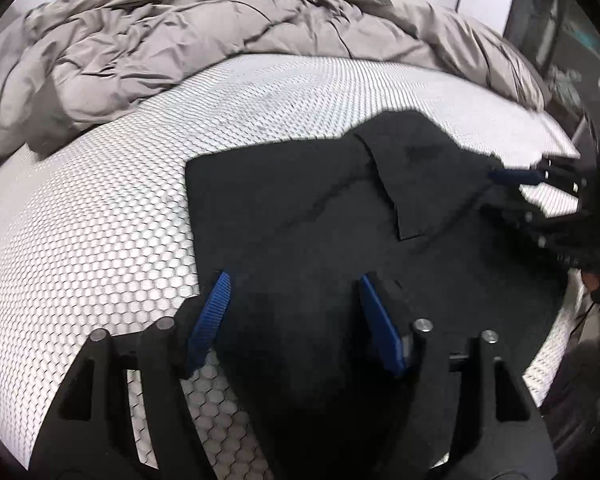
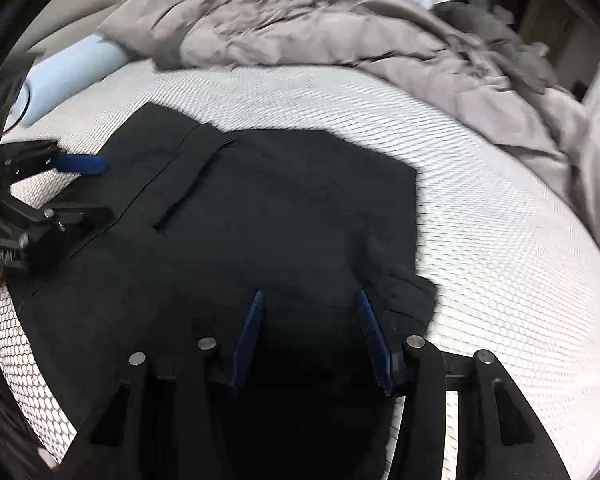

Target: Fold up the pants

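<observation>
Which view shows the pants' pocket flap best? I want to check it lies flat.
The left wrist view: the pocket flap sits central, its edges distinct on the black pants. The right wrist view shows it more foreshortened, mostly as a dark seam.

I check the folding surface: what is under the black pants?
The black pants lie on a white mattress with a honeycomb pattern, visible all around them. Whatever is directly beneath the fabric is covered.
</observation>
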Demonstrator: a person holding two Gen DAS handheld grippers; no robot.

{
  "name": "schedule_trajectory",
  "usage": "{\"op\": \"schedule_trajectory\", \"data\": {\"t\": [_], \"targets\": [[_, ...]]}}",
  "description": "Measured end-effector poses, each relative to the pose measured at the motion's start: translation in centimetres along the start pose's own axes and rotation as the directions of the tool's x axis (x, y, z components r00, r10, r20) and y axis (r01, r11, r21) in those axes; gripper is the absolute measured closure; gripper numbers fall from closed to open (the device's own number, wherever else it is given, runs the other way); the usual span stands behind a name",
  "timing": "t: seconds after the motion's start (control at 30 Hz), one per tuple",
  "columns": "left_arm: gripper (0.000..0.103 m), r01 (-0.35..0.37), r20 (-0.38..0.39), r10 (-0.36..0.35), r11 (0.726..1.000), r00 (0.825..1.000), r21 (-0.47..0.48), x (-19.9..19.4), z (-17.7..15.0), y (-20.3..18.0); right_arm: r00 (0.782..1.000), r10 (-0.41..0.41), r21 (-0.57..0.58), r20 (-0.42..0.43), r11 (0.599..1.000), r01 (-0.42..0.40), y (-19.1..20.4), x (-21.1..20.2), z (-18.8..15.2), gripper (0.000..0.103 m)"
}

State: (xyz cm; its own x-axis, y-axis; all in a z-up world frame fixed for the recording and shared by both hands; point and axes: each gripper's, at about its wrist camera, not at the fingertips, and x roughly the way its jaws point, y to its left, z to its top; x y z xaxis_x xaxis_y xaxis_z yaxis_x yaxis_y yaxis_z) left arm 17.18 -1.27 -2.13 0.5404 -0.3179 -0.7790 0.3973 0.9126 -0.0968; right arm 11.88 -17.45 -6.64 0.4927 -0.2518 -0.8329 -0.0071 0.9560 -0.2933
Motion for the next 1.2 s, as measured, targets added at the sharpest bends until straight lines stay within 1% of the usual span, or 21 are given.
{"op": "schedule_trajectory", "data": {"t": [0.07, 0.13, 0.17, 0.27, 0.33, 0.37, 0.4, 0.47, 0.5, 0.53, 0.57, 0.63, 0.7, 0.73, 0.87, 0.93, 1.0, 1.03, 1.1, 1.17, 1.2], "targets": [[0.041, 0.011, 0.055, -0.01, 1.0, 0.998, -0.006, -1.1, 1.4, -0.2, 0.999, 0.026, 0.003, 0.021, 1.0, -0.026, 0.2, -0.8, 0.5, 0.053], [0.04, 0.011, 0.076, -0.014, 0.999, 0.997, 0.033, -0.8, 2.9, -1.0, 0.993, 0.105, 0.053, 0.058, 0.993, -0.109, 0.1, -1.1, 1.7, 0.053], [0.04, 0.005, 0.07, -0.008, 0.999, 0.997, 0.045, -0.3, 3.3, -1.3, 0.99, 0.122, 0.058, 0.066, 0.99, -0.126, 0.5, -0.9, 2.5, 0.052], [0.041, -0.011, -0.043, 0.013, 0.999, 0.999, 0.034, 4.5, 4.4, -0.8, 0.989, 0.135, 0.033, 0.055, 0.99, -0.137, 2.2, 1.5, 5.0, 0.048], [0.04, 0.003, -0.034, -0.002, 0.999, 0.999, 0.036, 5.0, 4.1, -0.4, 0.992, 0.124, 0.016, -0.026, 0.992, -0.124, 3.0, 4.2, 5.2, 0.048], [0.038, -0.006, -0.02, 0.007, 0.998, 1.0, 0.058, 4.6, 3.8, -0.3, 0.993, 0.11, 0.002, -0.044, 0.994, -0.11, 3.1, 4.9, 5.0, 0.048], [0.036, -0.016, -0.017, 0.017, 0.998, 1.0, 0.064, 4.5, 3.7, -0.3, 0.994, 0.101, 0.0, -0.044, 0.995, -0.101, 2.7, 5.0, 4.6, 0.048], [0.036, -0.024, -0.013, 0.024, 0.999, 1.0, 0.046, 4.2, 3.6, 0.4, 0.998, 0.021, -0.003, -0.062, 1.0, -0.022, 1.3, 4.4, 3.8, 0.048], [0.036, -0.026, -0.014, 0.027, 0.999, 1.0, 0.041, 4.2, 3.5, 0.5, 0.998, 0.013, 0.001, -0.06, 1.0, -0.013, 0.4, 4.0, 3.4, 0.05], [0.036, -0.026, -0.013, 0.026, 0.999, 1.0, 0.034, 4.1, 3.4, 0.8, 0.996, 0.064, 0.029, -0.059, 0.998, -0.063, -0.6, 3.7, 3.0, 0.05], [0.036, -0.026, -0.01, 0.026, 0.999, 1.0, 0.031, 4.2, 3.5, 0.9, 0.995, 0.082, 0.039, -0.055, 0.996, -0.08, -1.0, 3.5, 2.7, 0.051], [0.036, -0.038, -0.006, 0.038, 0.999, 0.999, 0.022, 4.1, 3.7, 0.7, 0.998, 0.051, -0.004, -0.045, 0.999, -0.051, -0.4, 3.0, 2.6, 0.051], [0.04, -0.06, 0.007, 0.06, 0.998, 0.998, 0.032, 3.2, 3.7, 0.2, 1.0, 0.016, -0.038, -0.023, 0.999, -0.017, 0.4, 2.2, 2.7, 0.05], [0.041, -0.064, 0.015, 0.064, 0.997, 0.998, 0.048, 2.7, 3.8, -0.2, 1.0, 0.023, -0.04, -0.013, 0.999, -0.024, 0.7, 1.6, 2.8, 0.05], [0.041, -0.036, 0.037, 0.033, 0.996, 0.999, 0.083, 1.7, 4.3, -1.9, 0.996, 0.088, -0.023, 0.028, 0.996, -0.087, 1.6, 0.2, 3.4, 0.049], [0.041, -0.032, 0.028, 0.029, 0.993, 0.999, 0.111, 1.9, 4.2, -2.7, 0.991, 0.128, -0.022, 0.034, 0.992, -0.127, 2.3, 0.4, 4.0, 0.048], [0.041, -0.027, -0.007, 0.028, 0.991, 1.0, 0.133, 3.0, 3.5, -3.3, 0.988, 0.155, -0.022, 0.015, 0.988, -0.155, 2.7, 1.4, 4.4, 0.047], [0.041, -0.027, -0.024, 0.03, 0.99, 0.999, 0.139, 3.6, 3.1, -3.4, 0.989, 0.147, -0.025, -0.015, 0.989, -0.147, 2.8, 2.5, 4.3, 0.046], [0.036, -0.019, -0.021, 0.023, 0.989, 1.0, 0.145, 3.5, 2.4, -3.0, 0.994, 0.088, -0.034, -0.065, 0.995, -0.09, 2.5, 4.1, 3.7, 0.044], [0.032, -0.021, -0.011, 0.023, 0.991, 1.0, 0.135, 2.6, 1.4, -2.5, 0.998, 0.036, -0.034, -0.058, 0.999, -0.038, 1.2, 3.9, 2.7, 0.043], [0.032, -0.047, -0.011, 0.048, 0.993, 0.999, 0.112, 2.1, 1.0, -2.3, 0.997, 0.046, -0.028, -0.055, 0.998, -0.048, 0.5, 3.4, 2.3, 0.045]]}}
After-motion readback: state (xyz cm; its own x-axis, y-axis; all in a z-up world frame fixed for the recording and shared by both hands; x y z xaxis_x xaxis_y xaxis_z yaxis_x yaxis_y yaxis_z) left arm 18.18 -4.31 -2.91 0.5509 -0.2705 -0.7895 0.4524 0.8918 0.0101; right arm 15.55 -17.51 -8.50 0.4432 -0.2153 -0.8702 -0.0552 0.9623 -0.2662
